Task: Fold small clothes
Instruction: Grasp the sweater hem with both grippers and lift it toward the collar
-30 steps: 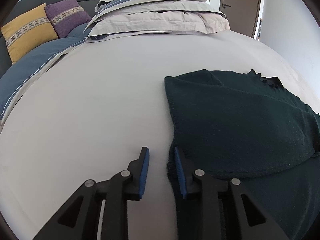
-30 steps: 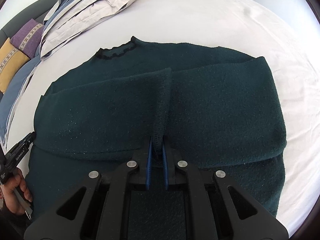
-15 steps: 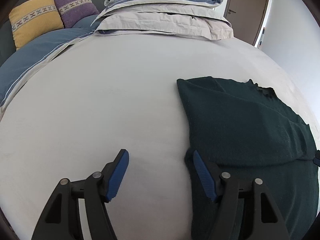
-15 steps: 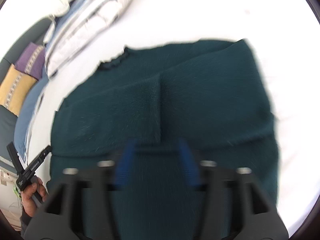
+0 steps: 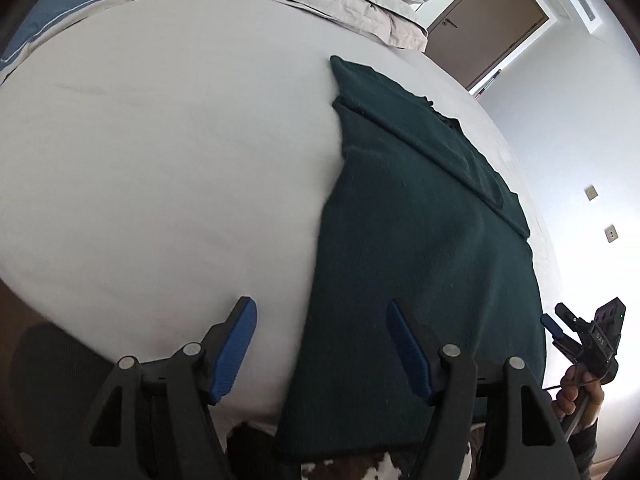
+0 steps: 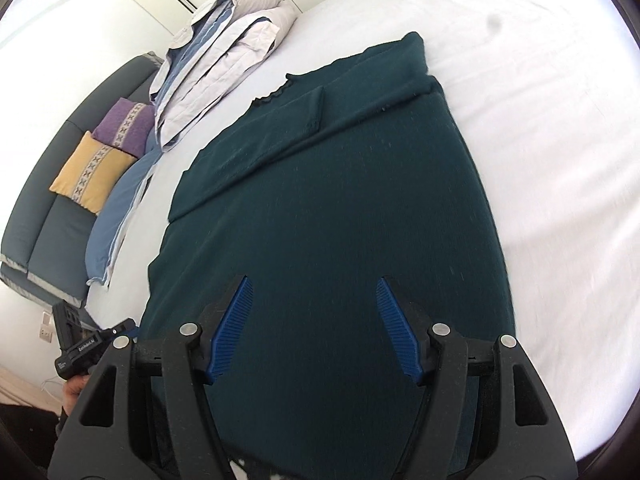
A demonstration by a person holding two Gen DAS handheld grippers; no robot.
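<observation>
A dark green sweater (image 5: 420, 240) lies flat on the white bed (image 5: 160, 140), collar (image 6: 276, 92) at the far end and hem hanging over the near edge. Both sleeves lie folded across the chest, one cuff (image 6: 312, 108) near the collar. My left gripper (image 5: 320, 306) is open above the sweater's left edge near the hem, nothing between its blue pads. My right gripper (image 6: 312, 282) is open over the sweater's lower body, also holding nothing. Each gripper shows in the other's view, the right gripper (image 5: 560, 322) beside the sweater's right side, the left gripper (image 6: 92, 340) beside its left.
A stack of folded grey and blue bedding (image 6: 224, 52) sits at the far end of the bed. A yellow cushion (image 6: 92, 168) and a purple cushion (image 6: 128, 124) rest on a dark sofa (image 6: 36, 216). A brown door (image 5: 484, 28) stands beyond. A cowhide rug (image 5: 380, 468) lies below the bed edge.
The right gripper opened and let go of the sleeve cuff. The left gripper opened wider. Both drew back from the chest toward the hem at the bed's near edge.
</observation>
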